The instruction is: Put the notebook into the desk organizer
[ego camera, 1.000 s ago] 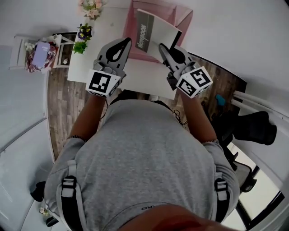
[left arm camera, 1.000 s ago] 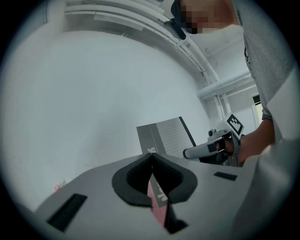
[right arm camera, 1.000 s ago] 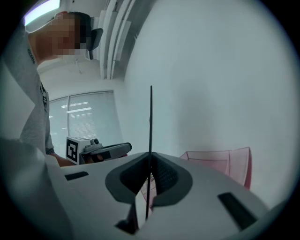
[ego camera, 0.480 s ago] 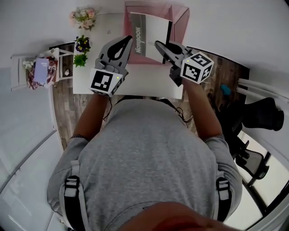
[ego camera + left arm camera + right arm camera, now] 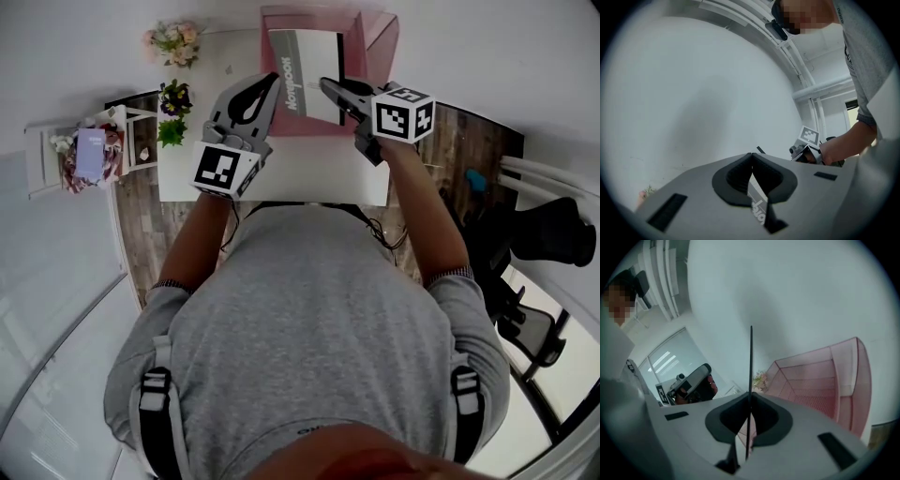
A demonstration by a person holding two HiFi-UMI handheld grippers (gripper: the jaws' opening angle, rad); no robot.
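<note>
Two changes: notebook point(image 5: 314, 56) has moved farther over the pink desk organizer point(image 5: 377, 37) at the desk's point(image 5: 300, 173) far edge, and sits squarer. The right gripper point(image 5: 326, 85) pinches its near right edge. The left gripper point(image 5: 273, 80) is pressed together, tips by its left edge.

Grey T-shirt point(image 5: 309, 319); black shoulder straps point(image 5: 155, 412), buckles perhaps plastic; grey left hand-held gripper point(image 5: 271, 80), right hand-held gripper point(image 5: 324, 84); black-white marker cubes point(image 5: 223, 167).
</note>
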